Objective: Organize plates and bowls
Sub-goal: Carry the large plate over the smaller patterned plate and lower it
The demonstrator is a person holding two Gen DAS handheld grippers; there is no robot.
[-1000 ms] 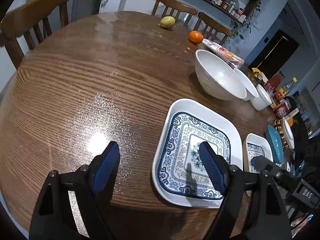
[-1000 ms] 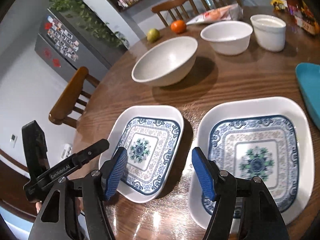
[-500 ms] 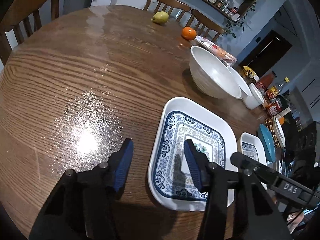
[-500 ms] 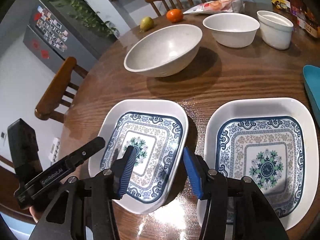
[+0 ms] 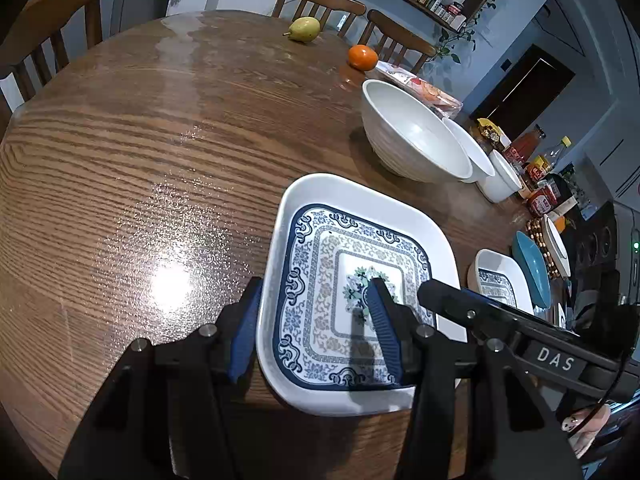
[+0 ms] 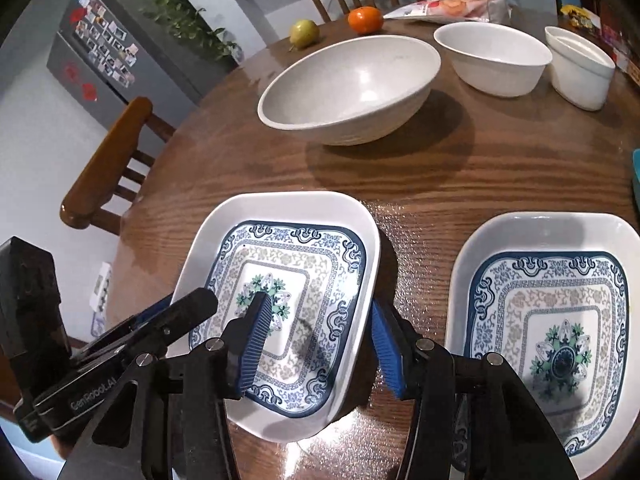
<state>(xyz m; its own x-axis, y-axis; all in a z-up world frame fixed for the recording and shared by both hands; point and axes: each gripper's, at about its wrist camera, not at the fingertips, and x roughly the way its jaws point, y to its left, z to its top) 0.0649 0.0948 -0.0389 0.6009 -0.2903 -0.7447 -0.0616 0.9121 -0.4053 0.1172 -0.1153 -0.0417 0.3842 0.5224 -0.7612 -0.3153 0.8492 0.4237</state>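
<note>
Plate (image 6: pixel 288 292) nearer the big bowl (image 6: pixel 348 88) sits between my two claws, left gripper (image 5: pixel 316 324) astride its left rim and right gripper (image 6: pixel 320 340) astride its right, both partly open, neither yet clamped.

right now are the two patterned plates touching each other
Apart. The right wrist view shows bare wood table between the left patterned plate and the right patterned plate.
</note>
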